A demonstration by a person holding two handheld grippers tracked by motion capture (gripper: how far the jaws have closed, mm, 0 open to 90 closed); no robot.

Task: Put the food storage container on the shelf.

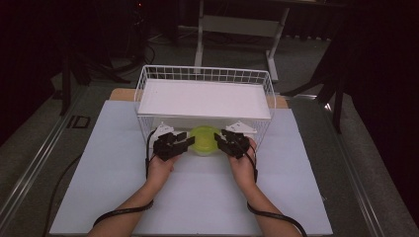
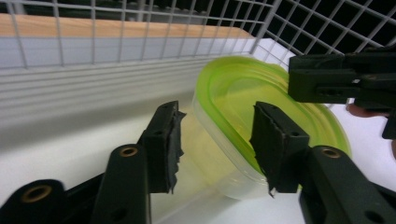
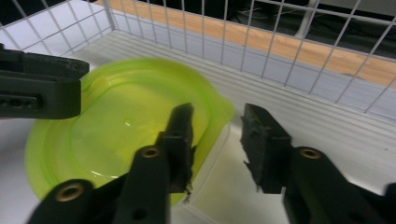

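Observation:
A clear container with a lime-green lid (image 1: pixel 205 139) sits on the white table at the open front of a white wire rack (image 1: pixel 148 79), under the rack's white shelf board (image 1: pixel 205 98). My left gripper (image 1: pixel 187 142) stands at the container's left end and my right gripper (image 1: pixel 221 140) at its right end. In the left gripper view the container's end (image 2: pixel 219 100) lies between the open jaws of my left gripper (image 2: pixel 219 142), and the pads stand clear of it. In the right gripper view my right gripper (image 3: pixel 217 140) is open astride the lid's corner (image 3: pixel 215 109).
The rack's wire walls (image 2: pixel 140 28) enclose the space behind and beside the container. A wooden strip (image 3: pixel 299 44) runs behind the rack. The white table mat (image 1: pixel 197 197) reaches toward the person, whose forearms lie over it. Cables (image 1: pixel 118 212) trail from both grippers.

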